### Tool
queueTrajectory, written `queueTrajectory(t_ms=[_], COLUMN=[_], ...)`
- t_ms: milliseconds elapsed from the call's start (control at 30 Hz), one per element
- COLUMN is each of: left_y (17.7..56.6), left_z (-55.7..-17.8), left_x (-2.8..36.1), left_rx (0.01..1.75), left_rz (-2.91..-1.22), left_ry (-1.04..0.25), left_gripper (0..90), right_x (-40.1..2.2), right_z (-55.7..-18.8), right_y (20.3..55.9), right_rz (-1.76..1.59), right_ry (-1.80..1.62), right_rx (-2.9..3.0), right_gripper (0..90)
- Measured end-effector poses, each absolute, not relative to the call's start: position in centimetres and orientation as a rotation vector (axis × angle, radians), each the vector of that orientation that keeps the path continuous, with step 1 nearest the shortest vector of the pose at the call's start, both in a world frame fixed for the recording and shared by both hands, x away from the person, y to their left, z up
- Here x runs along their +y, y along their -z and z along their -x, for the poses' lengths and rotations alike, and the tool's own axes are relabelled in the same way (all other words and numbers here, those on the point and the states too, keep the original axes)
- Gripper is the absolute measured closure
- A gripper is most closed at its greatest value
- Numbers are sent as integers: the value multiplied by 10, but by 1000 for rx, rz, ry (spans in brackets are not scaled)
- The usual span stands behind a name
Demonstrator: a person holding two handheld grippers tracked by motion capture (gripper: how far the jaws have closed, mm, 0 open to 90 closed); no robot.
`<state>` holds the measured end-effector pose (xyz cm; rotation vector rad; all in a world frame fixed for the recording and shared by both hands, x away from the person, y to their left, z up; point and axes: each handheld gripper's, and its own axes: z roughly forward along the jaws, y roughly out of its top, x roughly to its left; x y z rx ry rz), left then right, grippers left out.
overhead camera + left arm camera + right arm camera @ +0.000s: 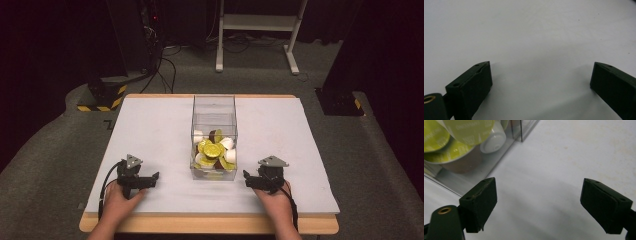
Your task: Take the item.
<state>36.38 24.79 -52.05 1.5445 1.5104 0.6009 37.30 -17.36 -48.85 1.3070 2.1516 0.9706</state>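
White sheet over a wood-edged bench [150,125], grey carpet and dark room around. Left tool [150,179] jaws wide, nothing between. Clear box [214,115] of green-lidded capsules [210,149] at centre. Right tool [248,178] just beside box, jaws wide, empty.

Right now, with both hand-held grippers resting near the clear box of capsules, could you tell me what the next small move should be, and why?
Probably ease the right hand-held gripper up and toward the clear box, over its open top. Its jaws stand wide and empty, the box sits just beside it, and the green-lidded capsules lie piled inside, within the walls. The left hand-held gripper, also open, lies farther from the box.
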Motion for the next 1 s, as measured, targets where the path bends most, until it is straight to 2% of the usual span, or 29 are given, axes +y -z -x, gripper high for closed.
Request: queueTrajectory(t_ms=[1000], left_y=[521], left_z=[-364], left_x=[248], left_rx=[1511], left_rz=[-1542], left_ry=[-601], left_gripper=[42], right_x=[-166], right_z=[-371], right_y=[438], right_rz=[-1204], right_ry=[-1124], right_rx=[2095], right_gripper=[153])
